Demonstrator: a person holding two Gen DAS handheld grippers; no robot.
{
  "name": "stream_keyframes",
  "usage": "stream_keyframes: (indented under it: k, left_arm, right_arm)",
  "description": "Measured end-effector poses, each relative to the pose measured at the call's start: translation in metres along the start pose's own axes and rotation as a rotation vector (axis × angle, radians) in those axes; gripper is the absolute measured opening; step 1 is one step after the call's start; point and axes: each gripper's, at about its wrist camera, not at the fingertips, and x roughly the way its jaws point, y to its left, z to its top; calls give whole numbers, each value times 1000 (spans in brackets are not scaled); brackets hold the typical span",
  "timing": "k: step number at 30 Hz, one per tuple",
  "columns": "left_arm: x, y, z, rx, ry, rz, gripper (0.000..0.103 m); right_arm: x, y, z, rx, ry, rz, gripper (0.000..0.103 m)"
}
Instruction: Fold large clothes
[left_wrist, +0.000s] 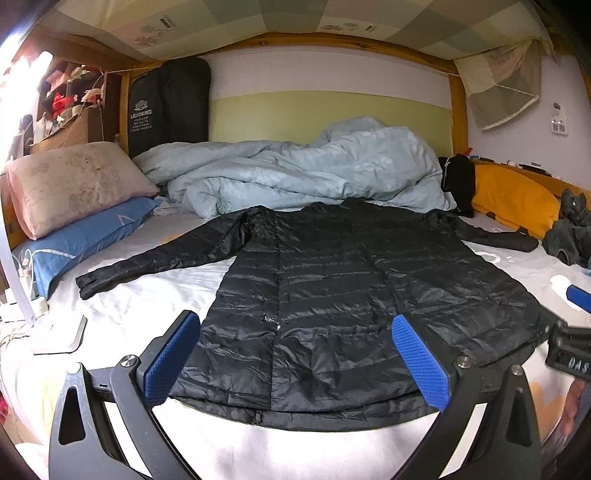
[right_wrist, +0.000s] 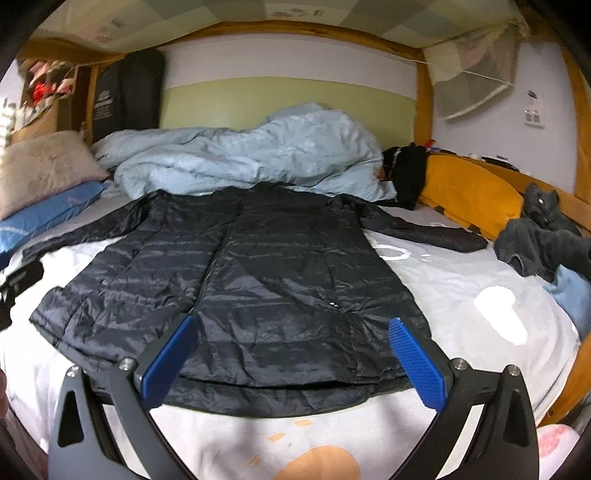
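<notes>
A long black quilted coat (left_wrist: 332, 295) lies flat on the white bed sheet (left_wrist: 147, 299), hem towards me, both sleeves spread out to the sides. The right wrist view shows the same coat (right_wrist: 240, 280). My left gripper (left_wrist: 295, 328) hovers above the hem, open, with nothing between its blue pads (left_wrist: 173, 354). My right gripper (right_wrist: 291, 328) is also open above the hem, nearer the coat's right side. Part of the right gripper (left_wrist: 572, 336) shows at the right edge of the left wrist view.
A rumpled pale blue duvet (left_wrist: 295, 173) lies behind the coat. Pink and blue pillows (left_wrist: 74, 206) are stacked at the left. A yellow cushion (right_wrist: 469, 192) and dark grey clothes (right_wrist: 543, 240) lie along the wooden bed rail at the right. A white lamp base (left_wrist: 55, 336) stands at the left.
</notes>
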Motion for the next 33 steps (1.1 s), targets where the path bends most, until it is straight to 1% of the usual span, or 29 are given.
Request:
stream_keyframes:
  k: [2,3,6,8,10,14,18,22,24,27,28,29,30,33]
  left_arm:
    - [-1,-1,-1,-6,2,-8,103]
    - [-1,-1,0,-3,1,-7,103]
    - [0,-3,-1,14,0,9,103]
    - [1,-4,-2,12,7,4,103]
    - [2,-4,-2,10,24,-32,103]
    - [3,-6,-4,18,38,-79,103]
    - [5,-7,-4,23,58,-88,103]
    - [11,-7,-7,36,79,-64,103]
    - [15,-9,-9,49,103,-78,103]
    - [22,-17,-16,106,142,-92,103]
    - [26,-22,-20,135,167,-74,103]
    - [31,-27,-25,172,196,-34,103]
    - [34,-32,-30,205,214,-11,103]
    - [39,-41,-43,267,236,-29,103]
  right_arm:
    - [0,-5,1,38,-1,-16,103]
    - [0,-7,1,51,4,-10,103]
    - [6,-11,1,75,55,35,102]
    - [4,-10,1,62,48,19,100]
    - [4,-9,1,44,41,9,100]
    - [7,-4,0,15,70,47,98]
    - [7,1,-1,-21,78,53,97]
    - [6,3,-4,-42,75,62,97]
    - [8,3,-6,-50,85,60,97]
    - [12,2,-10,-46,111,54,97]
    - [13,2,-11,-49,121,60,97]
    - [16,3,-13,-63,144,76,97]
    - [19,5,-16,-80,165,85,97]
    - [27,13,-27,-152,207,66,97]
